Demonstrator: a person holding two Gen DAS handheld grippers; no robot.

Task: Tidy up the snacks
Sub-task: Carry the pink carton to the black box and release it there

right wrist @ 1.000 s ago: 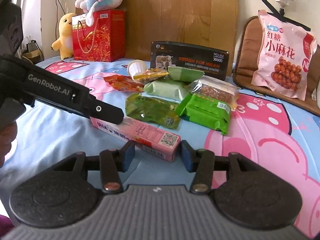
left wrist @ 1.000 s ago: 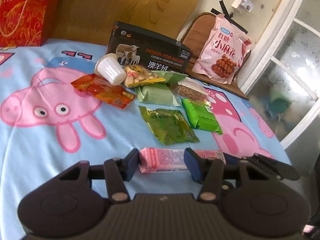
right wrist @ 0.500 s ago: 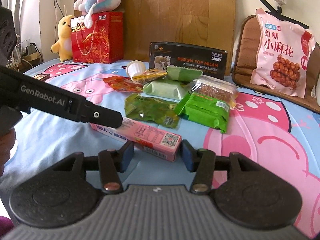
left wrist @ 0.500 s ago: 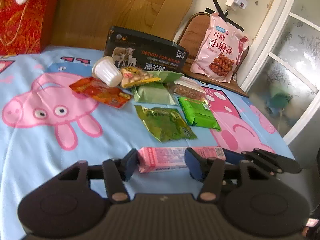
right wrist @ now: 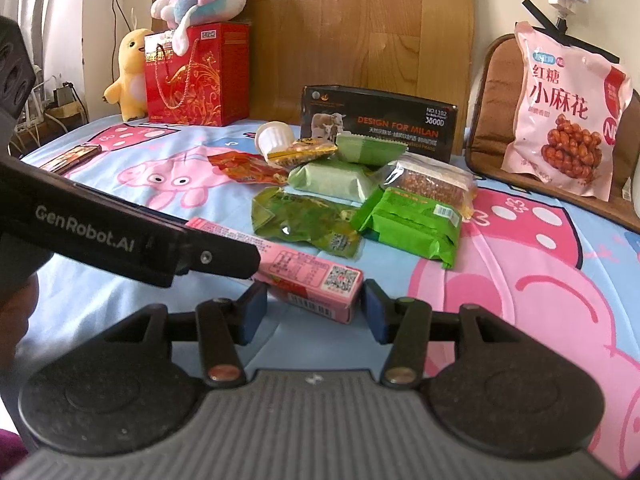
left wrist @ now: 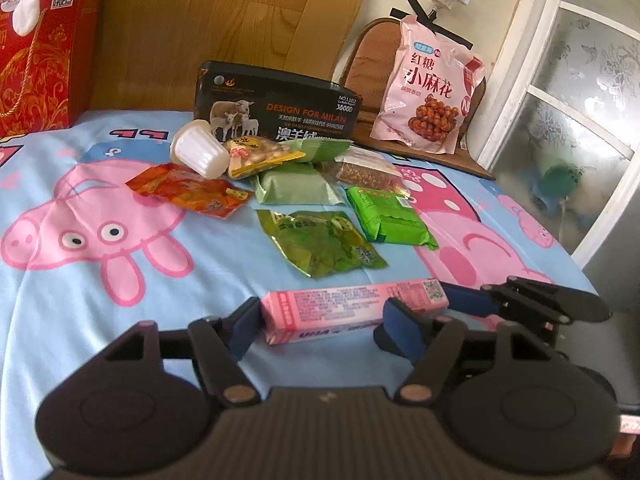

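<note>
Opening our left hand-held gripper (left wrist: 324,326), we straddle the pink box (left wrist: 352,310) without pressing it. Our right hand-held gripper (right wrist: 314,306) stands half-open around the box's other end, pads apart from it.

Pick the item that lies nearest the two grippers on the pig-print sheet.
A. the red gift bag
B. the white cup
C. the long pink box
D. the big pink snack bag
C: the long pink box lies across the near edge of the sheet, with an end by each of the left gripper and the right gripper, and every other snack lies farther back.
</note>
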